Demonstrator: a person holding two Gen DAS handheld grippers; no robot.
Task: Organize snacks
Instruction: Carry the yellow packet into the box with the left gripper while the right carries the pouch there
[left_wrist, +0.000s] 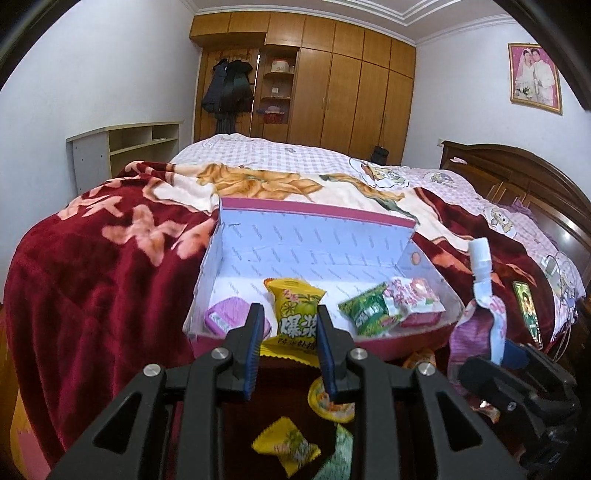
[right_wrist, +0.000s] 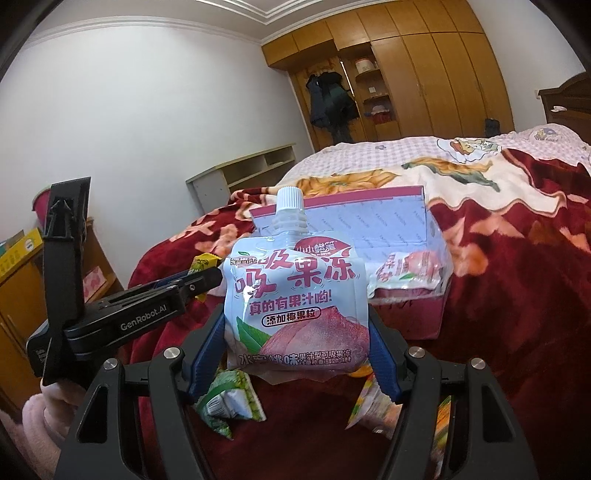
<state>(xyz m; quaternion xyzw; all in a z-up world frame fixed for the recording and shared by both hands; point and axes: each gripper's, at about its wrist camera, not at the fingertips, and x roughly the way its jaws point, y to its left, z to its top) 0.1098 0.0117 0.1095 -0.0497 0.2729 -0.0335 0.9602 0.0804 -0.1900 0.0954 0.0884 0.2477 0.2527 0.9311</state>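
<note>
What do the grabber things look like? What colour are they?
Each gripper is black, with blue ribbed pads inside its two fingers and shiny silver bolts. The left gripper has white "GenRobot.AI" lettering on its side. The right gripper looks the same. A fluffy pink sleeve shows.

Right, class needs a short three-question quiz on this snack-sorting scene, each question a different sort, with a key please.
1. True or false: the right gripper is shut on the jelly pouch.
2. Which snack sits between the fingers of the left gripper? A) yellow candy packet B) green packet C) purple tub
3. Fill in: the pouch's white cap points ____.

Key: 1 true; 2 A; 3 up. The pink box on the blanket already holds snacks.
</note>
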